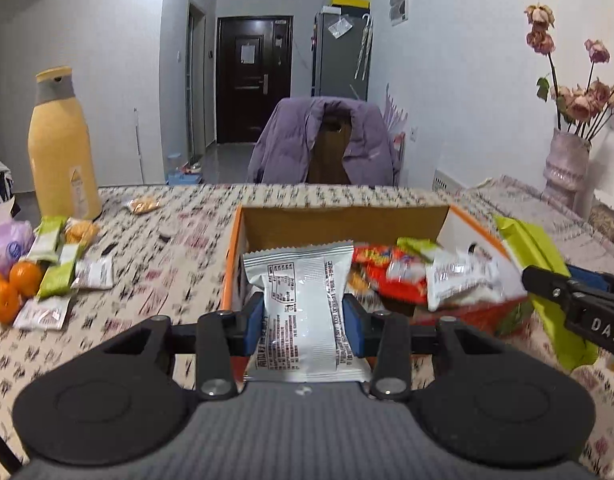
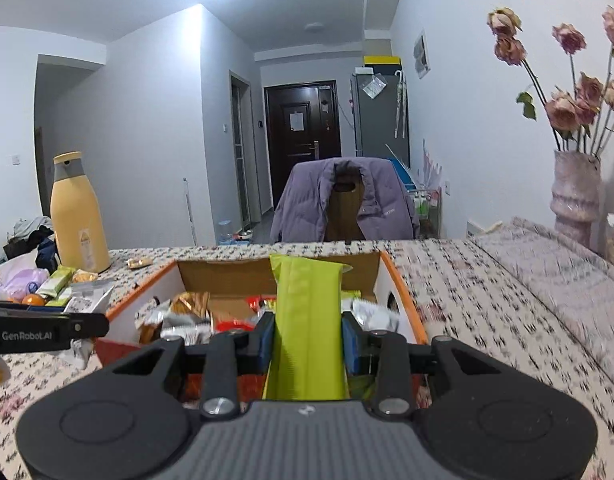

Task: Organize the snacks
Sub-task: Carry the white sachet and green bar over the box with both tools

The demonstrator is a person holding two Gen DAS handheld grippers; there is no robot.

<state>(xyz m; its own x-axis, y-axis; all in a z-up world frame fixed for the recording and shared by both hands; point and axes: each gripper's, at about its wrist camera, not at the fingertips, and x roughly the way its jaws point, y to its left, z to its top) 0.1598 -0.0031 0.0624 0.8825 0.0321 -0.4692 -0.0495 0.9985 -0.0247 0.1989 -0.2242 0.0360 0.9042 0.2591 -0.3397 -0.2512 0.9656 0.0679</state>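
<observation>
My left gripper (image 1: 304, 322) is shut on a white snack packet (image 1: 303, 304), held upright just in front of an orange-edged cardboard box (image 1: 233, 240). The box holds several packets, red (image 1: 381, 276) and white among them. My right gripper (image 2: 307, 340) is shut on a long green snack packet (image 2: 307, 320), raised over the same box (image 2: 403, 292). From the left wrist view, the right gripper and its green packet (image 1: 535, 248) show at the right edge. From the right wrist view, the left gripper's finger (image 2: 47, 330) reaches in from the left.
Loose snacks (image 1: 59, 264) and oranges (image 1: 11, 288) lie at the table's left, by a tall yellow bottle (image 1: 61, 148). A vase of dried roses (image 1: 567, 160) stands at the right. A chair with a purple jacket (image 1: 327, 140) sits beyond the far edge.
</observation>
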